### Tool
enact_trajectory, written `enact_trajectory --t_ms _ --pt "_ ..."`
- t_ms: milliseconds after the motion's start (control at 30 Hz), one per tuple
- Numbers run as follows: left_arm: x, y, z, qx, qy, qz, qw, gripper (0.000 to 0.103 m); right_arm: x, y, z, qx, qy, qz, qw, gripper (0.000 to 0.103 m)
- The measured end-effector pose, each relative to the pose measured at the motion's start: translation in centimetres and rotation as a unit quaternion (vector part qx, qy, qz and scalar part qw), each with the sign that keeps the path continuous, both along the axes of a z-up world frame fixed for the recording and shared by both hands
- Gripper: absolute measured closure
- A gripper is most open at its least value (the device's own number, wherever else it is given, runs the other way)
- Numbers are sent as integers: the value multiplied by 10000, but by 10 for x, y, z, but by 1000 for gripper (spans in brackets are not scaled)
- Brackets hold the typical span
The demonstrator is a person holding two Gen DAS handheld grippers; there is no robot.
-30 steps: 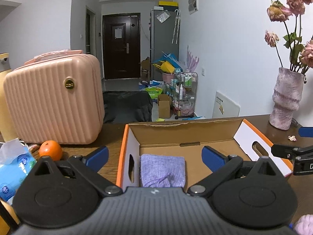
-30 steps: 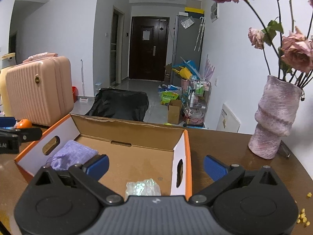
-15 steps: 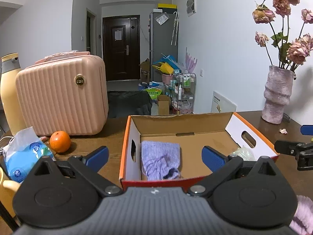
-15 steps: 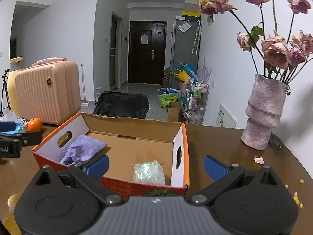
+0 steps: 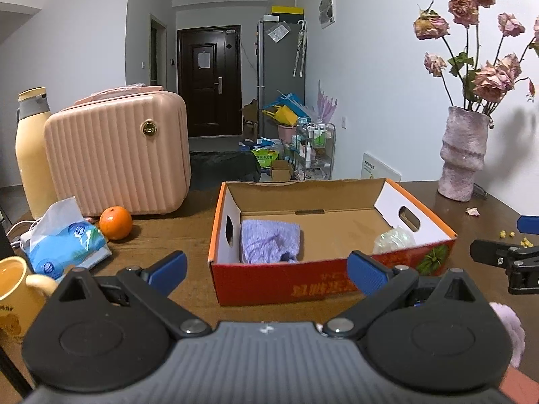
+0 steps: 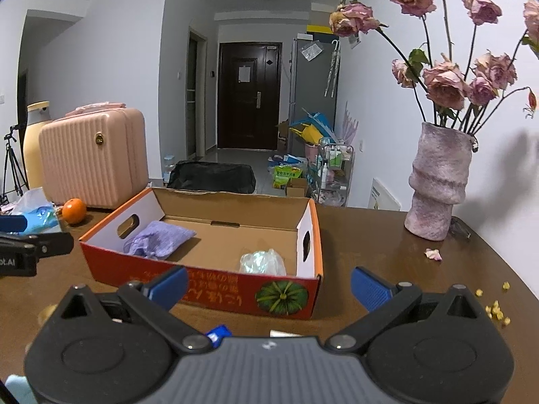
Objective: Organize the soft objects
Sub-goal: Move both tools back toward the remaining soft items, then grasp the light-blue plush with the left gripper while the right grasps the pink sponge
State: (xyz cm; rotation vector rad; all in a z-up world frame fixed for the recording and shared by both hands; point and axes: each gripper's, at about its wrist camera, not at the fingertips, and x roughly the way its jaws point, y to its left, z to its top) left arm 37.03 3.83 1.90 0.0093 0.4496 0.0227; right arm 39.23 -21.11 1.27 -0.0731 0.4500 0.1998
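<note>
left wrist view: the left gripper (image 5: 266, 267) is spread wide and empty before the cardboard box (image 5: 323, 281); a purple cloth (image 5: 269, 240) lies in its left end. right wrist view: the right gripper (image 6: 269, 284) gapes empty too, a crumpled plastic bag (image 6: 262, 262) in the box's right corner.

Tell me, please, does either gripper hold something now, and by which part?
Nothing is held. The left gripper and the right gripper are both open and empty, in front of the cardboard box.
</note>
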Motion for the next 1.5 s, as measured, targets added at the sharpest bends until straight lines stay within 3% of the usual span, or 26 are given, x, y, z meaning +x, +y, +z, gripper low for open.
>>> enact_trajectory --t_ms 700,967,1500 --pt "-86 -13 -18 -119 62 -46 9999 0 -80 -10 -23 159 68 -66 9998 0" --pt "-113 -13 -29 -257 141 -124 9995 0 -111 -10 -32 65 101 -29 9999 0" --pt "-152 -21 -53 -166 271 -204 9993 0 -148 -13 -57 -252 470 123 9985 0"
